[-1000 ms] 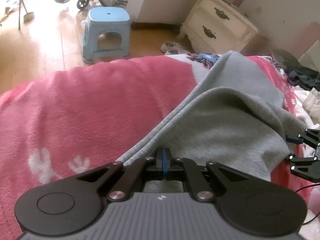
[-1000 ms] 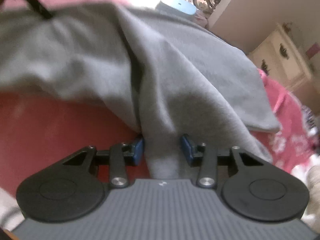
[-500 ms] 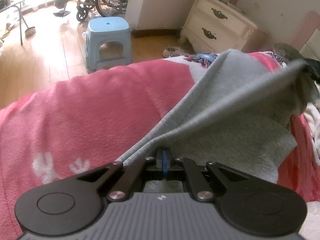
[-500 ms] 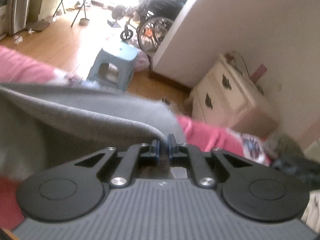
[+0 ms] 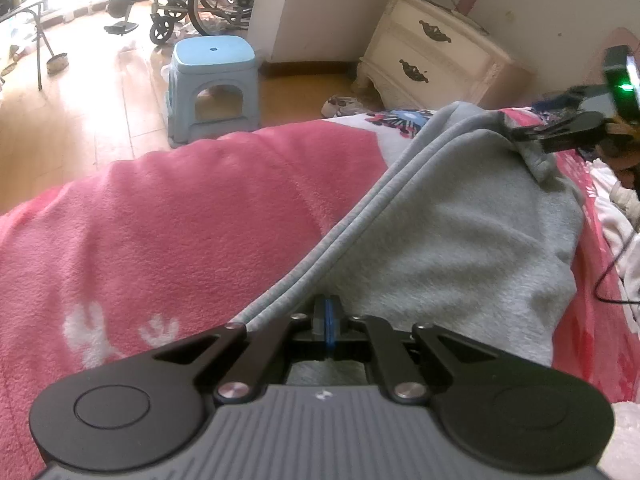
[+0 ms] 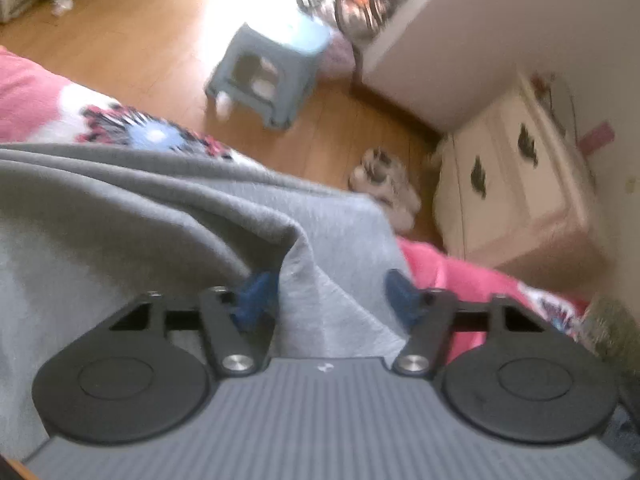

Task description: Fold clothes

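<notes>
A grey fleece garment (image 5: 448, 240) lies folded on a pink blanket (image 5: 192, 216), its two hemmed edges running side by side from bottom centre to upper right. My left gripper (image 5: 328, 322) is shut on the near end of those edges. My right gripper (image 6: 328, 292) is open over the garment's far corner (image 6: 320, 264), and the grey cloth lies loose between its blue pads (image 6: 256, 292). In the left wrist view the right gripper (image 5: 520, 133) shows at the upper right, at that far corner.
The bed edge drops to a wooden floor (image 5: 80, 112). On the floor stand a light blue stool (image 5: 212, 80) and a cream nightstand (image 5: 436, 60), with shoes (image 5: 344, 104) between them. A wheelchair (image 5: 200, 4) stands further back. A black cable (image 5: 612, 272) and white cloth lie at the right.
My right gripper carried a grey corner up and over to the far edge, doubling the garment, then opened. My left gripper stayed shut on the near edge.
</notes>
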`<action>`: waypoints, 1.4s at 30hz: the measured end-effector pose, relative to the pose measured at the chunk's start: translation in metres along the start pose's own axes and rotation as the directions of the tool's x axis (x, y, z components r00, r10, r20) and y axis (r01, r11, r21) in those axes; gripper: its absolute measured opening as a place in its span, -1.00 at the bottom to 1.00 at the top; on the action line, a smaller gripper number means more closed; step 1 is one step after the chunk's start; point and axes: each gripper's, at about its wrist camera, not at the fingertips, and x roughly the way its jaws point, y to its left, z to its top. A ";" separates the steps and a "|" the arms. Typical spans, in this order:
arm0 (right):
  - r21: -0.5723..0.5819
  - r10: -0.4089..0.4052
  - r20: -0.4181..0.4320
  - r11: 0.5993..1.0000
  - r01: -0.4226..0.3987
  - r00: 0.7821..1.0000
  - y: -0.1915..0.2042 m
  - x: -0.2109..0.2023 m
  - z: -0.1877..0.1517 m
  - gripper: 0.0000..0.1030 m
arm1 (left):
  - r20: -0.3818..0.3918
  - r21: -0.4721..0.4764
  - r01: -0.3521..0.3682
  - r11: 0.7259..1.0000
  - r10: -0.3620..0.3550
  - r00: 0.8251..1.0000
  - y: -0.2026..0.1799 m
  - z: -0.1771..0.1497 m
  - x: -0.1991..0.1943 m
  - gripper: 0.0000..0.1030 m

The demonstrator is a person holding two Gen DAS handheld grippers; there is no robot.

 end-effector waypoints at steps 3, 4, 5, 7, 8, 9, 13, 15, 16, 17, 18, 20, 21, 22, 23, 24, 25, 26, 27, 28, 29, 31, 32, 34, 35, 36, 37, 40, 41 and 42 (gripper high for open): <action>-0.029 0.010 0.085 1.000 -0.008 0.996 -0.004 -0.031 -0.006 0.75 | 0.005 0.003 0.004 1.000 -0.004 1.000 0.000 -0.001 -0.001 -0.94; -0.037 0.014 0.113 0.999 -0.009 0.993 -0.005 -0.041 -0.007 0.75 | 0.006 0.002 0.004 1.000 -0.004 1.000 0.000 -0.001 -0.001 -0.94; -0.023 0.011 0.133 1.000 -0.008 0.991 -0.010 -0.046 -0.005 0.76 | 0.008 0.000 0.004 1.000 -0.005 1.000 0.000 -0.001 -0.001 -0.94; 0.014 0.016 0.168 1.000 -0.018 0.986 -0.017 -0.062 -0.012 0.74 | 0.012 -0.002 0.004 1.000 -0.004 1.000 -0.001 -0.001 -0.001 -0.94; 0.025 0.018 0.174 0.999 -0.023 0.985 -0.019 -0.064 -0.017 0.71 | 0.014 -0.004 0.004 1.000 -0.004 1.000 -0.001 -0.002 -0.001 -0.94; 0.035 0.021 0.179 0.999 -0.027 0.984 -0.021 -0.066 -0.022 0.51 | 0.016 -0.005 0.004 1.000 -0.004 1.000 -0.001 -0.002 -0.001 -0.94; 0.060 0.026 0.031 0.998 -0.028 0.999 -0.013 -0.051 -0.043 -0.15 | 0.019 -0.009 0.008 1.000 -0.008 1.000 0.000 -0.002 -0.001 -0.94; 0.173 0.084 -0.018 0.982 -0.079 0.996 -0.016 -0.044 -0.050 -0.15 | 0.021 -0.010 0.010 1.000 -0.010 1.000 0.001 -0.002 -0.001 -0.94; 0.265 0.124 -0.047 0.958 -0.107 0.991 -0.021 -0.038 -0.054 -0.15 | 0.020 -0.010 0.009 1.000 -0.009 1.000 0.001 -0.002 -0.001 -0.94; 0.332 0.152 -0.058 0.935 -0.124 0.987 -0.025 -0.032 -0.056 -0.17 | 0.020 -0.009 0.008 1.000 -0.008 1.000 0.000 -0.002 -0.001 -0.94; 0.373 0.154 -0.035 0.919 -0.130 0.987 -0.032 -0.026 -0.053 -0.26 | 0.020 -0.008 0.007 1.000 -0.007 1.000 0.000 -0.002 -0.001 -0.94; 0.452 0.156 0.012 0.880 -0.145 0.988 -0.044 -0.015 -0.048 -0.36 | 0.021 -0.007 0.005 1.000 -0.005 1.000 0.000 -0.003 -0.002 -0.94; 0.490 0.156 0.035 0.858 -0.153 0.987 -0.050 -0.009 -0.046 -0.50 | 0.021 -0.008 0.004 1.000 -0.004 1.000 0.000 -0.003 -0.002 -0.94; 0.527 0.154 0.059 0.834 -0.162 0.986 -0.057 -0.003 -0.043 -0.57 | 0.021 -0.010 0.004 1.000 -0.003 1.000 0.000 -0.003 -0.002 -0.94; 0.563 0.152 0.082 0.809 -0.171 0.985 -0.063 0.003 -0.041 -0.61 | 0.021 -0.012 0.003 1.000 -0.003 1.000 0.000 -0.003 -0.002 -0.94; 0.597 0.148 0.105 0.782 -0.181 0.983 -0.069 0.009 -0.038 -0.61 | 0.020 -0.015 0.004 1.000 -0.004 1.000 0.000 -0.003 -0.002 -0.94; 0.630 0.143 0.128 0.753 -0.191 0.981 -0.076 0.015 -0.036 -0.61 | 0.019 -0.017 0.005 1.000 -0.004 1.000 0.000 -0.003 -0.002 -0.94; 0.662 0.136 0.151 0.722 -0.203 0.979 -0.082 0.020 -0.033 -0.59 | 0.019 -0.018 0.006 1.000 -0.005 1.000 0.000 -0.003 -0.002 -0.94; 0.716 0.097 0.211 0.662 -0.222 0.973 -0.095 0.015 -0.035 -0.58 | 0.020 -0.019 0.007 1.000 -0.007 1.000 0.001 -0.003 -0.002 -0.94; 0.751 0.075 0.242 0.617 -0.236 0.967 -0.103 0.011 -0.038 -0.58 | 0.022 -0.019 0.009 1.000 -0.008 1.000 0.001 -0.003 -0.002 -0.94; 0.782 0.052 0.270 0.570 -0.251 0.961 -0.112 0.006 -0.042 -0.58 | 0.024 -0.019 0.011 1.000 -0.011 1.000 0.002 -0.003 -0.002 -0.94; 0.819 0.041 0.296 0.503 -0.276 0.954 -0.121 0.001 -0.050 -0.56 | 0.028 -0.022 0.017 1.000 -0.017 0.999 0.003 -0.005 -0.003 -0.94; 0.828 0.054 0.296 0.483 -0.284 0.954 -0.123 0.001 -0.054 -0.56 | 0.030 -0.023 0.020 1.000 -0.019 0.999 0.004 -0.005 -0.003 -0.94; 0.833 0.075 0.282 0.476 -0.283 0.956 -0.122 0.002 -0.059 -0.55 | 0.033 -0.027 0.025 0.999 -0.024 0.999 0.005 -0.005 -0.003 -0.94; 0.828 0.084 0.268 0.489 -0.275 0.960 -0.120 0.003 -0.060 -0.55 | 0.034 -0.027 0.026 0.999 -0.025 0.999 0.005 -0.005 -0.003 -0.94; 0.829 0.100 0.258 0.488 -0.274 0.961 -0.118 0.006 -0.059 -0.54 | 0.035 -0.028 0.027 0.999 -0.026 0.999 0.005 -0.006 -0.003 -0.94; 0.829 0.116 0.249 0.488 -0.273 0.962 -0.116 0.010 -0.057 -0.54 | 0.036 -0.028 0.027 0.999 -0.026 0.999 0.005 -0.006 -0.003 -0.94; 0.847 0.184 0.253 0.432 -0.309 0.950 -0.111 0.023 -0.046 -0.48 | 0.038 -0.030 0.027 0.999 -0.026 0.999 0.005 -0.006 -0.002 -0.94; 0.855 0.206 0.256 0.408 -0.320 0.945 -0.109 0.028 -0.040 -0.45 | 0.039 -0.031 0.028 0.999 -0.026 0.999 0.005 -0.006 -0.002 -0.94; 0.865 0.225 0.246 0.389 -0.318 0.943 -0.108 0.033 -0.034 -0.44 | 0.040 -0.033 0.028 0.999 -0.027 0.999 0.005 -0.006 -0.003 -0.94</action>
